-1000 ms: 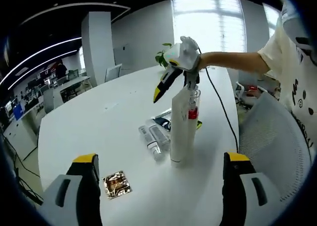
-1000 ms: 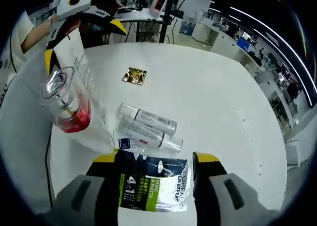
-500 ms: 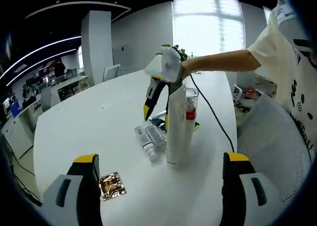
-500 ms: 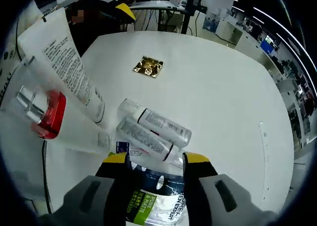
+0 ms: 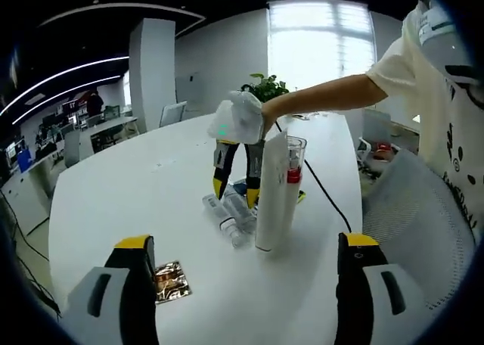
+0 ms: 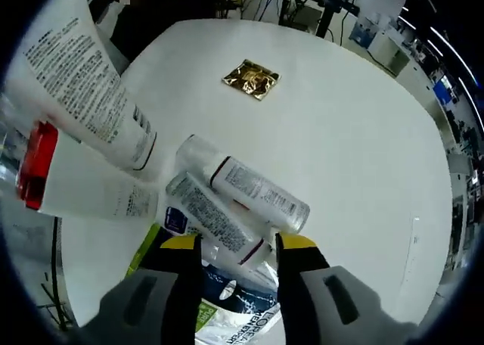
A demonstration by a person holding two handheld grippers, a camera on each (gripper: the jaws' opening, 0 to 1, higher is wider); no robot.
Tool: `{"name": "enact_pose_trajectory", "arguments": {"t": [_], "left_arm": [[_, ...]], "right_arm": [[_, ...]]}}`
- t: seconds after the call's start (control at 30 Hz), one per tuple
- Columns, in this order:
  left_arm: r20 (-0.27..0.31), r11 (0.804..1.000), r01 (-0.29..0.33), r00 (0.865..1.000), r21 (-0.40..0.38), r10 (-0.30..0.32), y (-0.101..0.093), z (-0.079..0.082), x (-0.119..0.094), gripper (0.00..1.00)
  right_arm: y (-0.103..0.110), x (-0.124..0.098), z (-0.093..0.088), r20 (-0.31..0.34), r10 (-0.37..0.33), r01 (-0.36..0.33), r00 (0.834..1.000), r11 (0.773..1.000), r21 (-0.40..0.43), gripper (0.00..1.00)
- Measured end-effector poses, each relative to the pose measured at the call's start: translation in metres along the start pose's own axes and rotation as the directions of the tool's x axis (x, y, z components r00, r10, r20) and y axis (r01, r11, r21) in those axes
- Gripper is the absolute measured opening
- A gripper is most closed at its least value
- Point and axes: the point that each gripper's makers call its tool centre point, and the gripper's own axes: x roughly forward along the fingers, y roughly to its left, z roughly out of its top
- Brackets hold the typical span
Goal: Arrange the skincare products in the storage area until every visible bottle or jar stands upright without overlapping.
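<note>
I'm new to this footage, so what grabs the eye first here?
The tall white tube standing upright mid-table, with a red-banded clear bottle right behind it. Beside them the right gripper comes down over two small bottles lying flat on a sachet. A gold foil packet lies apart.

A person wears a white short-sleeved T-shirt (image 5: 446, 95) with black markings. Each handheld gripper has grey jaws tipped in yellow; the right gripper (image 5: 233, 188) has a white housing and a black cable (image 5: 325, 194).
</note>
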Motion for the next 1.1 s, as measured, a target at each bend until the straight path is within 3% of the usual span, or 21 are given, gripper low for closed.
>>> {"name": "enact_pose_trajectory", "arguments": {"t": [0.33,0.4,0.67,0.8,1.1], "left_arm": [[-0.007,1.0,0.004,1.0,-0.009,-0.004,-0.002,-0.003,-0.001,0.94],[-0.004,1.0,0.005,1.0,-0.009,-0.005,-0.002,-0.004,-0.002,0.94],[-0.003,1.0,0.001,1.0,-0.006,-0.001,-0.002,-0.004,-0.003,0.93],[-0.003,1.0,0.003,1.0,-0.003,-0.003,-0.005,-0.004,-0.005,0.93],[-0.001,1.0,-0.018,1.0,0.009,0.018,-0.003,0.0,-0.007,0.93]], "right_arm": [[0.003,0.006,0.0,-0.046,0.072,-0.074,0.996,0.995,-0.061,0.34],[0.006,0.006,0.001,-0.066,0.097,-0.104,0.993,0.988,-0.113,0.32],[0.012,0.006,-0.001,-0.119,0.103,-0.121,0.987,0.981,-0.153,0.24],[0.013,0.001,-0.001,-0.109,0.085,-0.101,0.99,0.984,-0.148,0.21],[0.009,-0.019,-0.004,-0.058,0.001,-0.004,0.998,0.999,-0.053,0.2]]}}
